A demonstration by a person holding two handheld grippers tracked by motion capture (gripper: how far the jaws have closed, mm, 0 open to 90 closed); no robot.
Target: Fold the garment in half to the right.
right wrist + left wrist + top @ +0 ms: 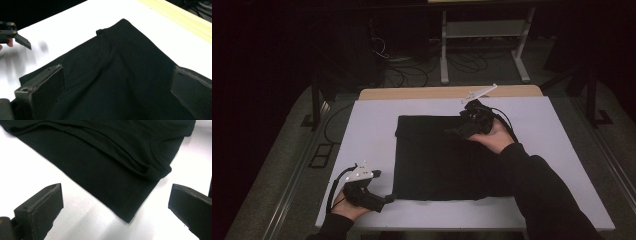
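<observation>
Folding a black, soft knit cotton garment (447,160), lying flat as a rough square at the middle of the white, smooth, matte surface (362,130). Hovering the right gripper (457,131) over the cloth's 1 o'clock area, jaws spread wide and holding nothing. Waiting with the left gripper (387,198) just off the 7 o'clock corner, jaws likewise gaping, nothing between them. Showing a ribbed, curved neckline seam (103,57) and layered hems in the gripper views. Judging the best approach: lowering each gripper squarely onto an edge, pinching every layer together, lifting evenly, avoiding dragging the limp, crease-prone fabric.
</observation>
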